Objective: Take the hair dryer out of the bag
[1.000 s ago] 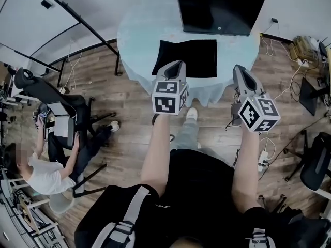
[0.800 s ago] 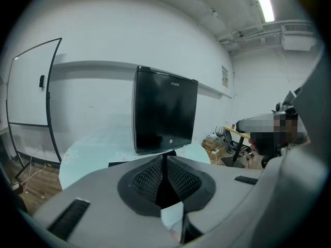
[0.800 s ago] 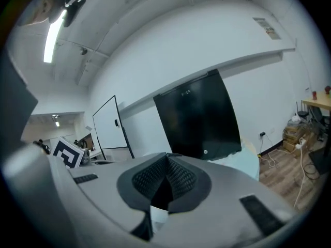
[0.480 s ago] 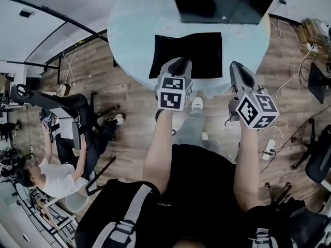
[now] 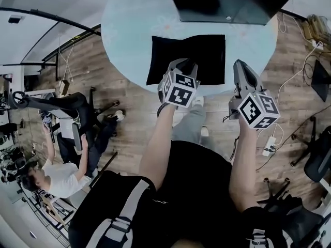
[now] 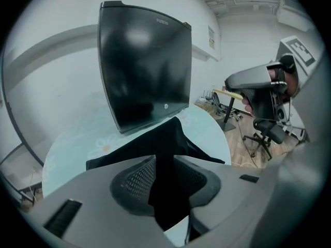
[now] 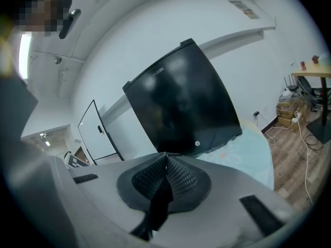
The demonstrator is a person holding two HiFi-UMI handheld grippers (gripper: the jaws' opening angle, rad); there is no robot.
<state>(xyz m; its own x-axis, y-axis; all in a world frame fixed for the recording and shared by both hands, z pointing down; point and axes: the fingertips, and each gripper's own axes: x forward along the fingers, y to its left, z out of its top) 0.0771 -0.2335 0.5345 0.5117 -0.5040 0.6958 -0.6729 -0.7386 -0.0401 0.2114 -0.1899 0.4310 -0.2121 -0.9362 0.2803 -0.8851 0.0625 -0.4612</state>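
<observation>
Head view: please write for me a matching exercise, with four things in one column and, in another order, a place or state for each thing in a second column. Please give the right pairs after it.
Things
1. black bag
2. monitor
3. left gripper
4. right gripper

Places or states
A. jaws together, nothing between them, to the right of the bag
B. lies flat on the round table
C. stands at the far side of the table, behind the bag
D. jaws apart, pointing at the bag

Pairs: 1-B, 2-C, 3-D, 4-A

Note: the left gripper's jaws are opening, and nothing is gripped between them.
</observation>
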